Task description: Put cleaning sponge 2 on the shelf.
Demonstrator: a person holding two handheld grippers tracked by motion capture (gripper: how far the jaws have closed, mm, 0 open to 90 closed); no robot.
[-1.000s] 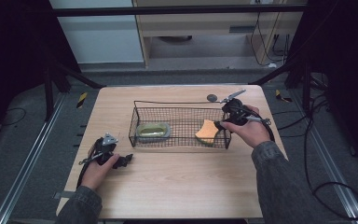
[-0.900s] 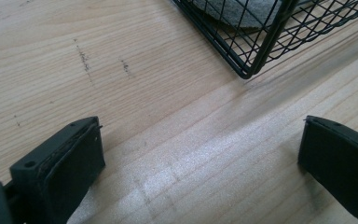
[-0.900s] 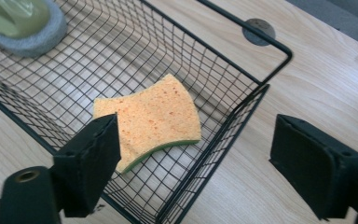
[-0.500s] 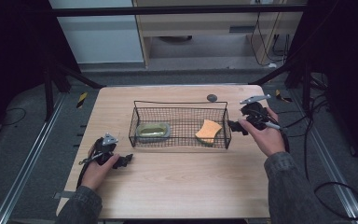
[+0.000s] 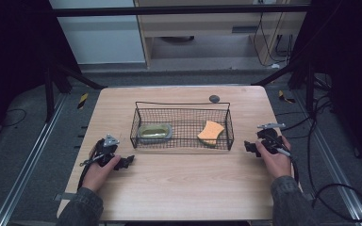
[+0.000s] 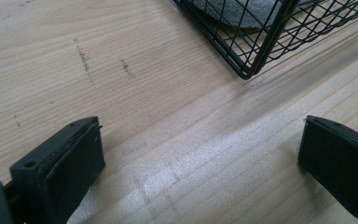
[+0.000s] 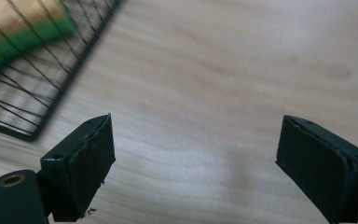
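From the high view the black wire-mesh basket (image 5: 183, 126) sits mid-table on the pale wooden table (image 5: 179, 188), holding an orange sponge with a green scouring face (image 5: 210, 132) toward its right end and a grey-rimmed shallow metal tin (image 5: 154, 132) toward its left; a small dark round object (image 5: 214, 98) lies just behind the basket's far rim. The right gripper (image 5: 250, 147) rests low on the table just off the basket's right end, apart from it, and the left gripper (image 5: 125, 162) lies near the basket's front left corner. The right gripper view adds what the overhead cannot: its two black jaws stand wide apart with bare wood between them and nothing held, having just been closing slightly, and the basket wall (image 7: 37, 84) crosses the upper left with the sponge's green and tan blurred behind the mesh (image 7: 14, 28). The left gripper view likewise shows its jaws spread wide over bare wood, gripping nothing, with the basket's lower corner (image 6: 247, 70) ahead and a grey rounded shape (image 6: 233, 11) inside it. Open table runs along the whole front edge between the two hands, a clear strip lies to the right of the basket, and a narrower one lies behind it.
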